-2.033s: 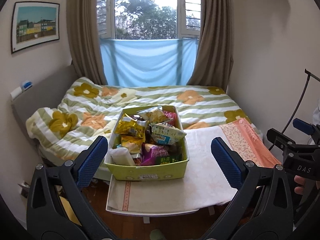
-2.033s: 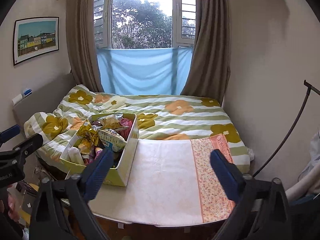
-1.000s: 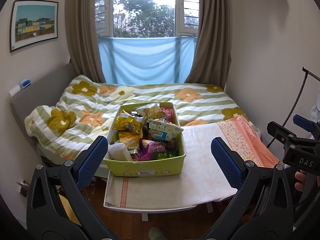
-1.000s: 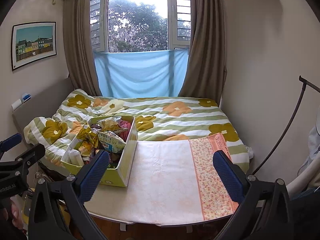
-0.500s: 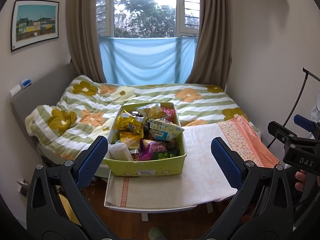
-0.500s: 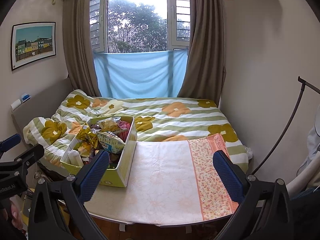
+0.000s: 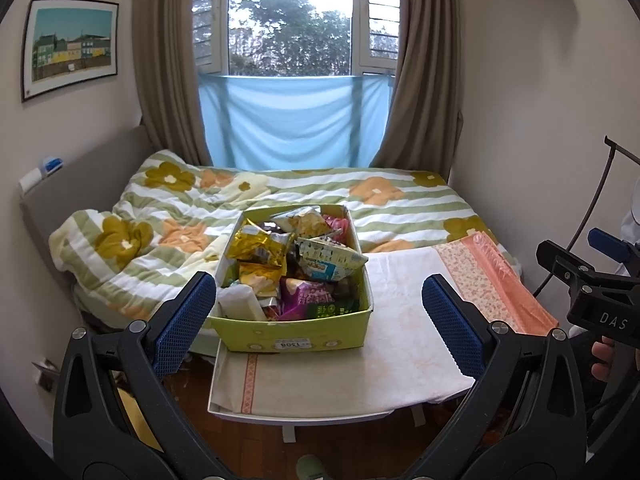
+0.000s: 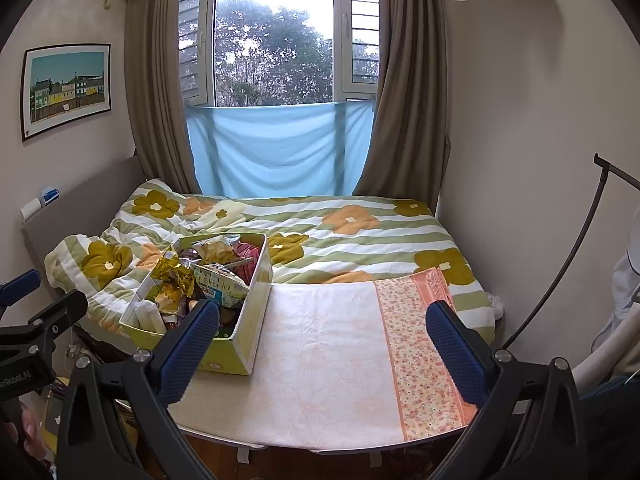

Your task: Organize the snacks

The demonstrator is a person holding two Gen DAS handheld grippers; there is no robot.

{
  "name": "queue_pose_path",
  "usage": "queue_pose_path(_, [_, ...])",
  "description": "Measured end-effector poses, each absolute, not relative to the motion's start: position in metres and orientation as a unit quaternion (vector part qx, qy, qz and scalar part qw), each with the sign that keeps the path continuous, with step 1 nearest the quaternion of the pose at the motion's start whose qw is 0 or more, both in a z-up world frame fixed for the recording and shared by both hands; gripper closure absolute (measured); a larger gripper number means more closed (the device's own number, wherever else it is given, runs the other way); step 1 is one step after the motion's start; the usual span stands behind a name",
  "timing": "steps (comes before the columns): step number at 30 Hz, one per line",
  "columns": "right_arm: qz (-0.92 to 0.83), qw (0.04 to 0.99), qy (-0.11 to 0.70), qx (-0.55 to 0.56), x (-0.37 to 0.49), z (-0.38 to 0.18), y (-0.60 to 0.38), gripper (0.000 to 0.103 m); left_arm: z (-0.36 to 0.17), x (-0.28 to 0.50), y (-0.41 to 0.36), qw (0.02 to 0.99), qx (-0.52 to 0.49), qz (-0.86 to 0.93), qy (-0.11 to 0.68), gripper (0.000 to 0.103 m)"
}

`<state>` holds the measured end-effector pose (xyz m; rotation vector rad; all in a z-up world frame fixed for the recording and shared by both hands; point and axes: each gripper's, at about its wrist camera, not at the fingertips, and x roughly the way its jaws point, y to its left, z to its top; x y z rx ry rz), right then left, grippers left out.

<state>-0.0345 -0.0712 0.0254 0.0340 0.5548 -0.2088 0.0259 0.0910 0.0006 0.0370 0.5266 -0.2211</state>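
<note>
Both sets of jaws wide w/ nothing between: left gripper hangs short of the counter, right gripper likewise at the counter's near edge. On the cloth-covered counter, the green box sits at its left end, approx 12 o'clock from the left gripper and 10 o'clock from the right; it's heaped w/ snacks, incl. a gold bag at the left and a purple one near the front wall. Beyond, touching the counter's far edge, the bed, then blue cloth under the window at 12.
</note>
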Motion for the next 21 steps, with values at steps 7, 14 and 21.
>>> queue_pose_path(7, [-0.104, 0.956, 0.273, 0.016, -0.035, 0.025, -0.071, 0.0, 0.002, 0.024, 0.091, 0.964, 0.027, -0.09, 0.248, 0.001])
queue_pose_path(14, [-0.105, 0.955, 0.276, 0.016, -0.031, 0.026, -0.076, 0.0, 0.001, 0.025, 0.093, 0.965, 0.014, -0.096, 0.244, 0.001])
queue_pose_path(21, [-0.103, 0.954, 0.282, 0.01, -0.024, 0.026, -0.075, 0.0, -0.008, 0.03, 0.095, 0.964, 0.012, -0.096, 0.249, 0.001])
